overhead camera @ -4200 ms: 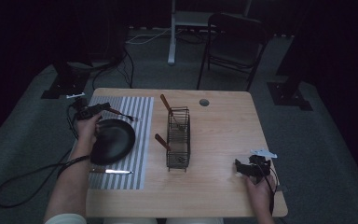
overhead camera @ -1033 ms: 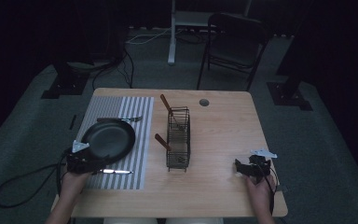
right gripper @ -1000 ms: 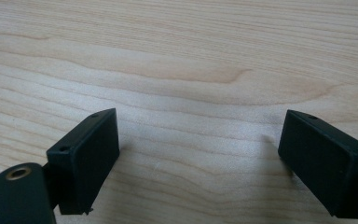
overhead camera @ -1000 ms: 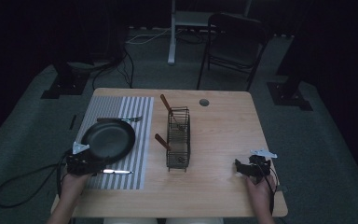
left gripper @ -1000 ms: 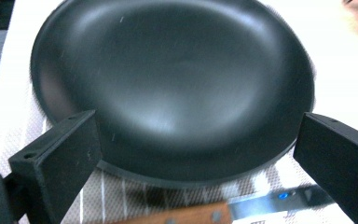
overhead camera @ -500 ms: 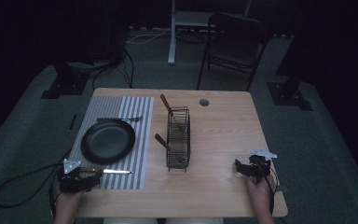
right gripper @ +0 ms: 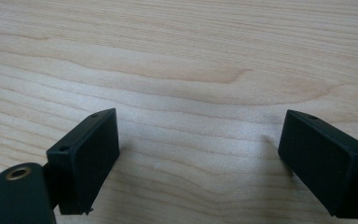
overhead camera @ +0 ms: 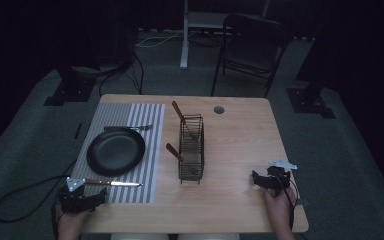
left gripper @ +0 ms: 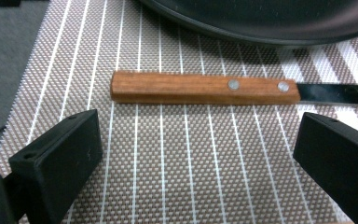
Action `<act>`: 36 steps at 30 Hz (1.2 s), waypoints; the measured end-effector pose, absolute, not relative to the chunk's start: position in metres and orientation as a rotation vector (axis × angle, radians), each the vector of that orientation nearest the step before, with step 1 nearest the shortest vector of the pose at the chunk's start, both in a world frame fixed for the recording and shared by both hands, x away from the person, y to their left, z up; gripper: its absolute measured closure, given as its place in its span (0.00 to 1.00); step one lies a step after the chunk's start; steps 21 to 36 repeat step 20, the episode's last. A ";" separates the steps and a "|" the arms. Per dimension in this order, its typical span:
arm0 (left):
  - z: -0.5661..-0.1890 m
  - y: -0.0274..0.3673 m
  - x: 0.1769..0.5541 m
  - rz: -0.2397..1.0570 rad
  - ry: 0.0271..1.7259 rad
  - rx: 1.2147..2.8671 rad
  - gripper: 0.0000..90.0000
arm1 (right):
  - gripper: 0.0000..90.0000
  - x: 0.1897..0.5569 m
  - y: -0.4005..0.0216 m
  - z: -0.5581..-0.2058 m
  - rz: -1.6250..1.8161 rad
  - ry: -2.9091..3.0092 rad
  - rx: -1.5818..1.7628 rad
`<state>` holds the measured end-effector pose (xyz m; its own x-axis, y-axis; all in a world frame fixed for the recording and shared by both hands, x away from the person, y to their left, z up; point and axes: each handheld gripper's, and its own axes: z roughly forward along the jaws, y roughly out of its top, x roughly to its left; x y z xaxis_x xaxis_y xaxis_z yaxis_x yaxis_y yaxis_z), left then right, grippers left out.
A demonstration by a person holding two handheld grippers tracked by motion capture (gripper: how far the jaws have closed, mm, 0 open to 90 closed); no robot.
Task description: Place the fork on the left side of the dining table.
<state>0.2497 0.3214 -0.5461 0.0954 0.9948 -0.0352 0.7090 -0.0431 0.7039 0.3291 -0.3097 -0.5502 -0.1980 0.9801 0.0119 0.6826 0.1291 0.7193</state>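
Judging by its build, the knife will handle light, stiff and smooth; you should grip the riveted wooden handle. It lies on the striped mat, just beyond your left hand-held gripper, jaws wide, beside the black plate.

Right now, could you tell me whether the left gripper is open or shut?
Open. The left gripper has its jaws spread wide apart over the striped placemat, with nothing between them; the wooden-handled knife lies just beyond, untouched.

knife blade cut off, plate cropped
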 end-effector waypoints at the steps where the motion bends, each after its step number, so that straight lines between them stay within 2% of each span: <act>1: -0.546 0.320 0.249 0.665 1.666 1.838 0.01 | 0.13 0.329 -0.310 -0.550 0.836 1.943 1.598; 36: -0.547 0.318 0.249 0.680 1.667 1.858 0.01 | 0.13 0.329 -0.310 -0.550 0.836 1.942 1.598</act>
